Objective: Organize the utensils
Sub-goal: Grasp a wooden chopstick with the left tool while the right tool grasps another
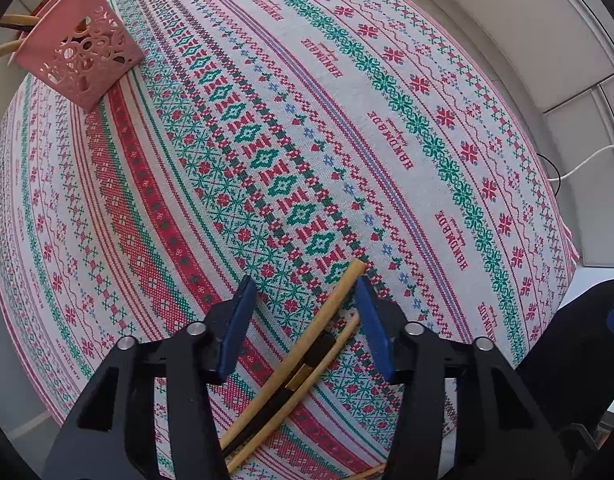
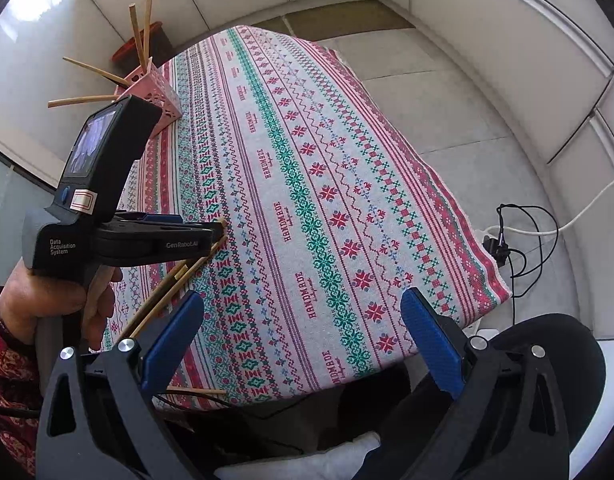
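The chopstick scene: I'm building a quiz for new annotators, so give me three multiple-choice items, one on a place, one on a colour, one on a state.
1. Where does the holder stand on the tablecloth?
A. far left corner
B. centre
C. near right edge

2. What colour is the holder?
A. green
B. pink
C. black

3. How is the right gripper?
A. shut on chopsticks
B. open and empty
C. shut on the holder

Answers:
1 A: in the right wrist view it sits at the cloth's far left corner.
2 B: its pierced walls are pink.
3 B: its blue fingers stand wide apart with only cloth between them; the chopsticks lie at the left gripper.
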